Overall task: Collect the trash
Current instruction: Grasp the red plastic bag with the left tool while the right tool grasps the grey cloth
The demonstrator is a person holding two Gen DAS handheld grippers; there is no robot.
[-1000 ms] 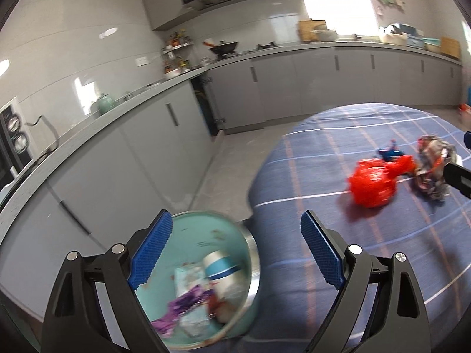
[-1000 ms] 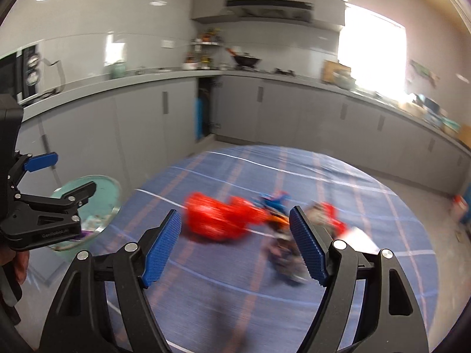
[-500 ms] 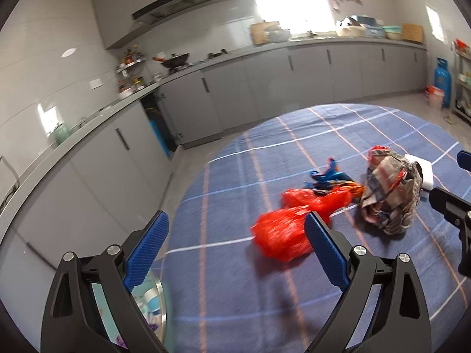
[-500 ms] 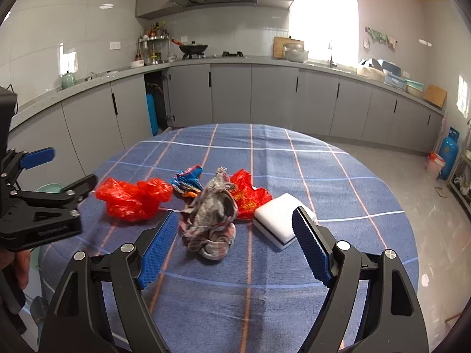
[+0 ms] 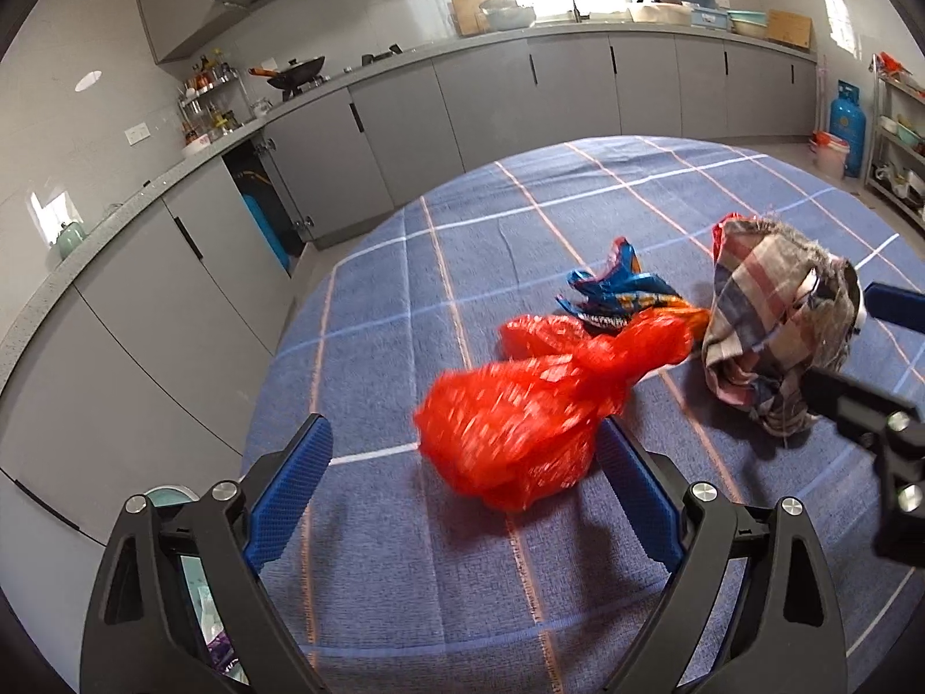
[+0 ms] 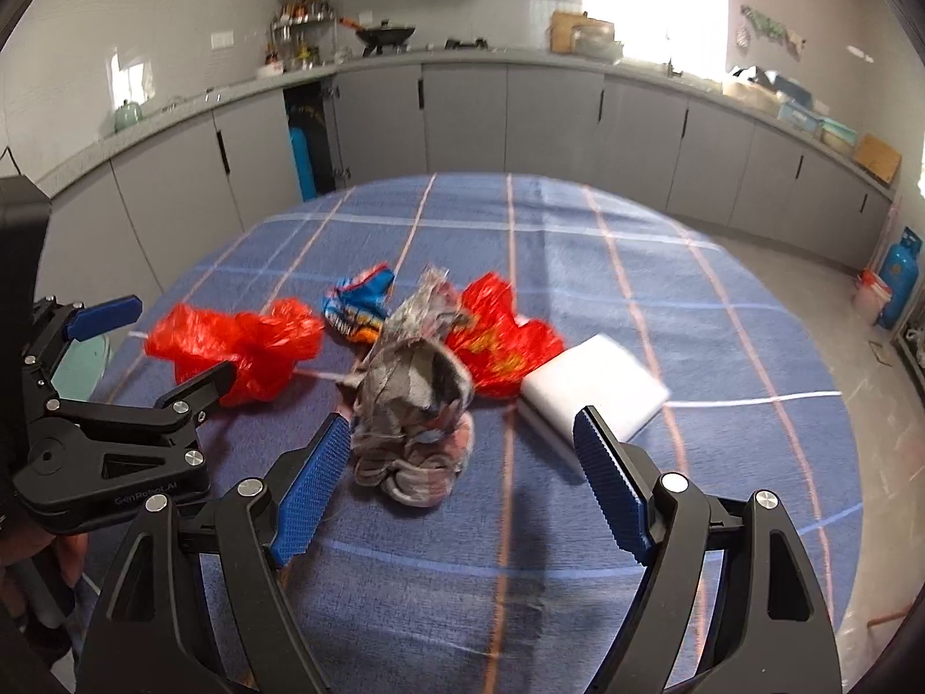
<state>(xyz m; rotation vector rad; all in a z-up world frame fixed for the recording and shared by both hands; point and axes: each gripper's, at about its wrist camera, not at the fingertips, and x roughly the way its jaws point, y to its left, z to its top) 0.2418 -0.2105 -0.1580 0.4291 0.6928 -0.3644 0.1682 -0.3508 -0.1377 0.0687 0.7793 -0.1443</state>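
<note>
Both grippers hung low over the blue checked table (image 5: 520,578), fingers spread wide and empty: the left gripper (image 5: 457,491) faced the crumpled red plastic bag (image 5: 520,410), the right gripper (image 6: 462,480) the bunched plaid cloth (image 6: 413,405).

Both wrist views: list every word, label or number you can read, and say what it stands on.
"GenRobot.AI": embossed on the black body of the left gripper, faint.
Blue snack wrapper: print too blurred to read.
Red printed wrapper: yellow marks, unreadable.
Nothing else legible.

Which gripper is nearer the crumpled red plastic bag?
Left. The left gripper opens right at the crumpled red plastic bag; the right gripper faces the plaid cloth beside it.
</note>
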